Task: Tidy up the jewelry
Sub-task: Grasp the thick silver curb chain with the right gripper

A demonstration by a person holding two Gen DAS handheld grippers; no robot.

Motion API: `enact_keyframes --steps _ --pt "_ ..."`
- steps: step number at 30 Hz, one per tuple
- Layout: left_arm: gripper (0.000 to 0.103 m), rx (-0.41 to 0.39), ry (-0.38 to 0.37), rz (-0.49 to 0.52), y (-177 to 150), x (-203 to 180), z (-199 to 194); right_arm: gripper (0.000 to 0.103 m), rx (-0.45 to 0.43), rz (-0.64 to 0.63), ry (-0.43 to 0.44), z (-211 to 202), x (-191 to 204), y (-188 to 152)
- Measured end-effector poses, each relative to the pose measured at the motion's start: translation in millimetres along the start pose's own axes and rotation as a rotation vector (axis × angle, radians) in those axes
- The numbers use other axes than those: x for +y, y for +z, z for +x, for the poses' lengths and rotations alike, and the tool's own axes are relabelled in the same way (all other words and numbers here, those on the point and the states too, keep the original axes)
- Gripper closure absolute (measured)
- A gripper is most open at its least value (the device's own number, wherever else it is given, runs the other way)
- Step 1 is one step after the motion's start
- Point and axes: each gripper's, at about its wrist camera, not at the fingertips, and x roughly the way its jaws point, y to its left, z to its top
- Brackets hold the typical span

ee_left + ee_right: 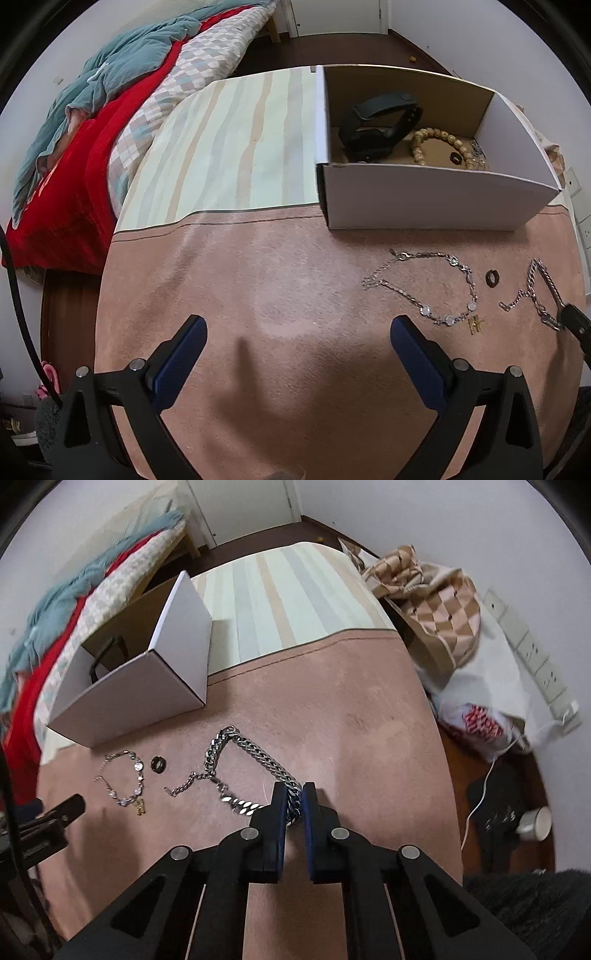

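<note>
Right claw (294, 794), tilted steeply down, pinches the heavy chain (255, 753); left claw (298, 325) spread wide

box (436, 199) white | blanket (258, 266) pink, striped | chain (255, 755) silver

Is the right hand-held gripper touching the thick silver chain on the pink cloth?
Touching. In the right wrist view, the right hand-held gripper has its blue pads closed on the thick silver chain, with links pinched between them.
</note>
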Motion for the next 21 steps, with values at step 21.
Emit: enact_keyframes --steps 21 --pt "0.037 0.01 -0.205 0.13 26.3 -39.8 26.2 0.094 -0.038 0.034 0.047 -21.2 -4.4 5.2"
